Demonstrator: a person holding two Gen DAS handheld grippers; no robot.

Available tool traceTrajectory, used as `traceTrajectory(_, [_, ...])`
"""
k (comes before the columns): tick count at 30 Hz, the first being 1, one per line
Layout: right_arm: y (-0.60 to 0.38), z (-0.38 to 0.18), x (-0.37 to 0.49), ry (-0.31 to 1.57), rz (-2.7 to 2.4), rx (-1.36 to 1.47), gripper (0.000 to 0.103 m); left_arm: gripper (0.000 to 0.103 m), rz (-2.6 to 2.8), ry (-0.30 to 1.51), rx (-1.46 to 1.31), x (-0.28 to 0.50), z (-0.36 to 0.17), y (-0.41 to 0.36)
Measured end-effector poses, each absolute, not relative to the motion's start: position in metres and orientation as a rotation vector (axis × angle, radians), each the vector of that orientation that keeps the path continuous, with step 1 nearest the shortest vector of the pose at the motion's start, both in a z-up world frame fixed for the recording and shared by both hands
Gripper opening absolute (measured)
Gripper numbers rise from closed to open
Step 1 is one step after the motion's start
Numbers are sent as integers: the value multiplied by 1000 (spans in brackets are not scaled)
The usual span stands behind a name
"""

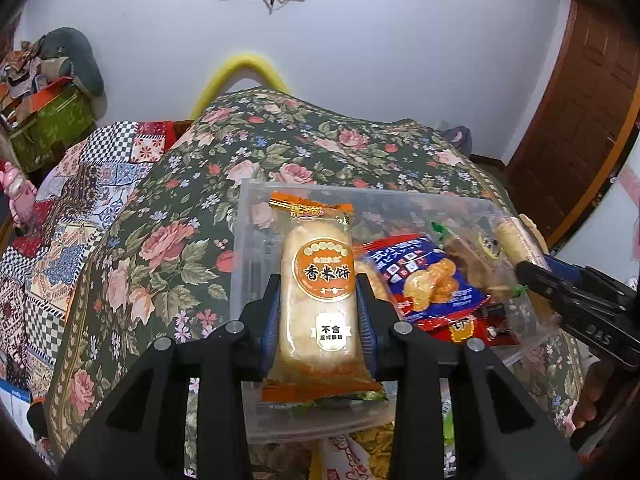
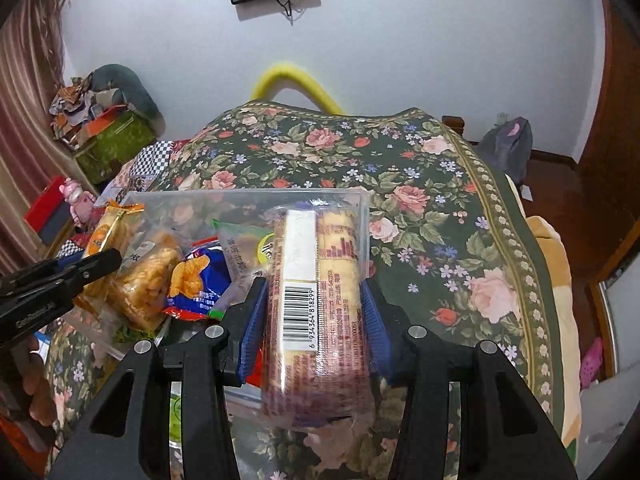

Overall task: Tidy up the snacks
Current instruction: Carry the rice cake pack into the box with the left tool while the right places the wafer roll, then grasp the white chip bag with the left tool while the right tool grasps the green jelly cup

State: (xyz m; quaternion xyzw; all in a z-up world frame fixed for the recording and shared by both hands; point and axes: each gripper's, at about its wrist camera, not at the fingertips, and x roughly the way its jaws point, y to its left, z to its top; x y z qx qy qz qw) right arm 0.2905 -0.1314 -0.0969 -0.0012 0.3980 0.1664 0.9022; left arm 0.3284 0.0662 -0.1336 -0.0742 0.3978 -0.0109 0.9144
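My left gripper (image 1: 318, 284) is shut on an orange-labelled rice cracker packet (image 1: 318, 288) and holds it over the left end of a clear plastic bin (image 1: 256, 200) on the floral bedspread. My right gripper (image 2: 314, 288) is shut on a clear packet of two yellow wafer rolls with a barcode (image 2: 316, 304), held over the bin's right end (image 2: 366, 216). In the bin lie a blue snack packet (image 1: 430, 276), a brown cracker packet (image 2: 146, 280) and a green-labelled packet (image 2: 248, 248). The right gripper also shows at the right of the left wrist view (image 1: 532, 272).
The floral bedspread (image 1: 280, 148) covers the bed around the bin. A patchwork quilt (image 1: 80, 200) lies to the left. More snack packets lie below the bin's near edge (image 1: 360, 452). A cluttered green box (image 2: 112, 144) stands at the far left, a wooden door (image 1: 580, 120) at the right.
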Motion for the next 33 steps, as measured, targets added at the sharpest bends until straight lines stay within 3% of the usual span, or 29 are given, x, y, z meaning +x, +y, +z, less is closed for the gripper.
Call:
traceTrajectory(3, [-132,-92,285,809,355,-9,53,38,-19,818,-142,325,-134,66])
traceTrajectory(5, [-130,-88,280,789,360,-28,58,48,-10,804,-119,322,-132,66])
traceTrajectory(8, [-127,-81,269,760,371,-55,63,53,-13,788,-102,314,-127,67])
traceTrajectory(20, [-114,-81,221,743,491,-87,70,69,-60,756,-28,250,-114,62])
traceTrajectory(33, [-78,-133,216,902,591,-107,73,72,-102,908,-64,231,-170,60])
